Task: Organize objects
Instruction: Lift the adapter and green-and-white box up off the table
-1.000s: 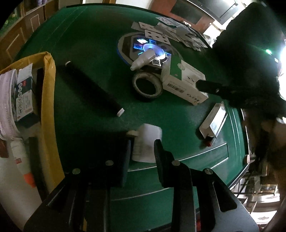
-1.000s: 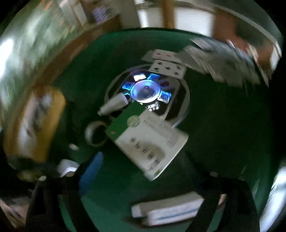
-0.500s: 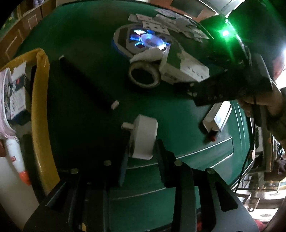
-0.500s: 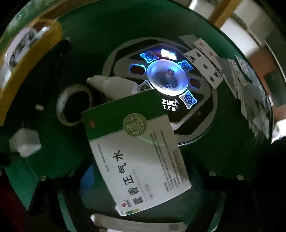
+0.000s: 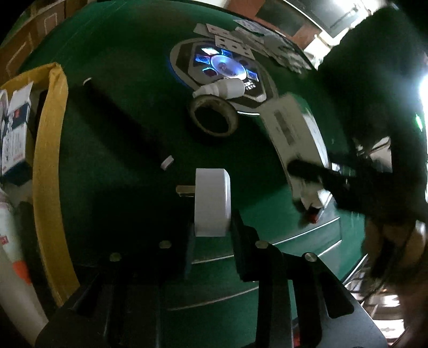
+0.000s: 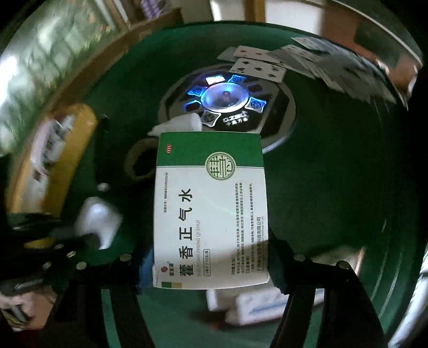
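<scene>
I see a green felt tabletop (image 5: 112,112) with pale lines running along its near edge. At its centre sits a dark round panel (image 6: 278,117) with a lit blue dome (image 6: 226,97) and blue-glowing buttons around it. Beyond the far rim stand brown wooden cabinets (image 5: 29,40) and a pale wall (image 6: 281,13). To my right a very bright light (image 5: 424,88) flares white. Overall the room is dim.
</scene>
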Action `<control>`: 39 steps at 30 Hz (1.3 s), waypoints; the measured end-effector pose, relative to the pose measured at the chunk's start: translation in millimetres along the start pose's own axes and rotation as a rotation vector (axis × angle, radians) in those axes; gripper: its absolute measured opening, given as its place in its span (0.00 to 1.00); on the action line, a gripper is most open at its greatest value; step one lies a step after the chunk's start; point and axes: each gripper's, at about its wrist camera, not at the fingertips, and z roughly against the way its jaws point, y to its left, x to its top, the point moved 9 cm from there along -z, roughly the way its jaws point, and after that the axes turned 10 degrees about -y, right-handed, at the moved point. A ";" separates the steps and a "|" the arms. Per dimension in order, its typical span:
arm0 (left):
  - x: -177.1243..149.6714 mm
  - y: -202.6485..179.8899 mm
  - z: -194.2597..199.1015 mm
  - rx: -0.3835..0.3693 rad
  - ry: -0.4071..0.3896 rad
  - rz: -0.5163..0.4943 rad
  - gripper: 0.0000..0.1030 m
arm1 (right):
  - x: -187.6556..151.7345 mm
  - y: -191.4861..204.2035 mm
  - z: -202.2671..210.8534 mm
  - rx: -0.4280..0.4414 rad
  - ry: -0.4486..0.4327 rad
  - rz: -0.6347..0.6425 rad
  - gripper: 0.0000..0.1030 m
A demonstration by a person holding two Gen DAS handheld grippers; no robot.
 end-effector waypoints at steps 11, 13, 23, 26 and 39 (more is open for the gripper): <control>-17.2 -3.8 7.9 -0.006 0.019 -0.036 0.23 | -30.5 25.5 26.0 0.053 -0.036 -0.114 0.67; -15.5 -5.9 4.3 0.019 0.031 -0.061 0.23 | -35.8 28.2 26.3 0.050 -0.034 -0.118 0.67; -9.8 -10.8 -9.8 0.074 0.043 -0.102 0.23 | -47.3 29.1 34.2 0.035 -0.049 -0.151 0.67; -9.6 -10.3 -5.2 0.075 0.040 -0.103 0.23 | -51.1 31.6 35.2 0.037 -0.048 -0.153 0.67; -10.6 -7.9 25.0 0.184 -0.011 -0.167 0.23 | -47.8 46.6 35.0 0.046 -0.056 -0.132 0.67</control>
